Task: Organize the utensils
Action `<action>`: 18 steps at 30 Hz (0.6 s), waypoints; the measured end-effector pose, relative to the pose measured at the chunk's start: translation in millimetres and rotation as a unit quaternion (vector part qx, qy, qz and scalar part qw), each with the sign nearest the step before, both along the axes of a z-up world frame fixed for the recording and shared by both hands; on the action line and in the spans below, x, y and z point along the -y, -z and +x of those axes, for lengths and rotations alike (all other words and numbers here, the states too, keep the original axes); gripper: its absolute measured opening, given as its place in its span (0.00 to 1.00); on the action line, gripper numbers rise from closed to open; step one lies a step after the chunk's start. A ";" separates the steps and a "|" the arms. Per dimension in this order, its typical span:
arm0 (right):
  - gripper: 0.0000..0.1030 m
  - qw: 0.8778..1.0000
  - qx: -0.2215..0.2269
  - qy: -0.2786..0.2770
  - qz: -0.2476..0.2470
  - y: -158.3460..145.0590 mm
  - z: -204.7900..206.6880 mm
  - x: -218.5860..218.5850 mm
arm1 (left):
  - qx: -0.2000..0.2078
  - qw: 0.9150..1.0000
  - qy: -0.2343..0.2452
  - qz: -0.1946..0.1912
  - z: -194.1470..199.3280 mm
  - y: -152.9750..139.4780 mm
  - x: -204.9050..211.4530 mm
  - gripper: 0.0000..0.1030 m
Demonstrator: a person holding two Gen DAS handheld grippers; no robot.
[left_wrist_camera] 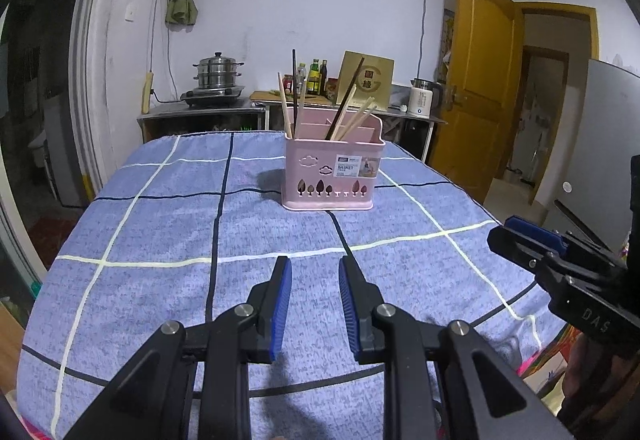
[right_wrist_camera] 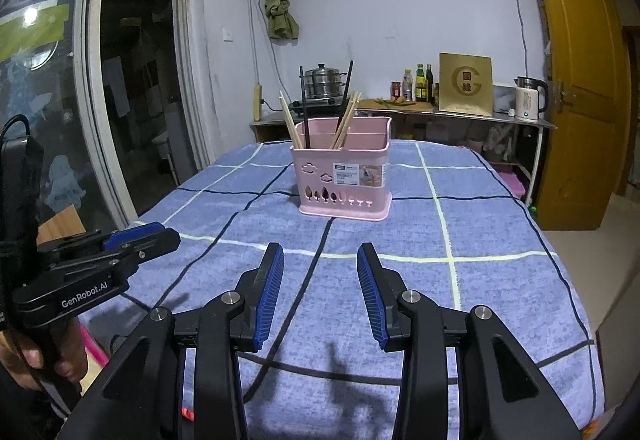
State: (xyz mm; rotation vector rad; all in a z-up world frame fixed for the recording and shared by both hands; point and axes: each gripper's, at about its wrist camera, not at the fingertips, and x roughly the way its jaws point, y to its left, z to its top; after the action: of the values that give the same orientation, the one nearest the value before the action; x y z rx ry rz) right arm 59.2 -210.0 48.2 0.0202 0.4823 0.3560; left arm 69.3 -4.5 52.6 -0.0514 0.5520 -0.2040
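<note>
Table (left_wrist_camera: 160, 224), covered in a blue checked cloth, fills both views. No loose utensils visible on it.

Pink basket (left_wrist_camera: 332, 172) stands upright near the far middle of the table, well apart from both grippers. Divided inside; how many compartments, cannot tell exactly.

Chopsticks (left_wrist_camera: 352, 116) stand in the basket, leaning at mixed angles: pale wooden ones and two dark ones, split between a left group and a right group. Tops stick out well above the rim.

Left gripper (left_wrist_camera: 315, 272) hovers low over the near cloth, fingers parted by a narrow gap, nothing between them. Right gripper (right_wrist_camera: 320, 260) alongside, fingers spread wider, also empty.

Handling, as judged: chopsticks are light, stiff and thin; the dark ones are likely smoother and slippery. Best hold is on the exposed upper shaft, pinched across the width, then lifted straight up along the lean. Basket is light plastic and may tip or slide on the cloth if a stick drags against the rim.
</note>
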 end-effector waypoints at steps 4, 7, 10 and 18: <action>0.38 1.000 0.001 0.000 -0.001 -0.4 0.6 0.4 | -0.004 1.000 0.002 -0.002 1.0 1.2 1.9 0.23; 0.38 1.000 0.000 0.000 0.000 -0.4 0.1 0.6 | -0.003 1.000 -0.002 0.001 1.4 1.4 2.6 0.23; 0.38 1.000 -0.002 0.000 0.000 -0.3 0.1 0.3 | -0.005 1.000 -0.004 0.001 1.9 2.4 1.9 0.23; 0.38 1.000 -0.004 -0.001 -0.002 0.0 0.9 -1.0 | -0.007 1.000 -0.006 0.000 2.0 4.5 0.7 0.23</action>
State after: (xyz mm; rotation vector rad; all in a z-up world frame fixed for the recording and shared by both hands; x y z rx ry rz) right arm 60.2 -209.0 48.2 0.0177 0.4900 0.3573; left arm 71.3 -5.2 48.1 -0.0565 0.5662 -0.1929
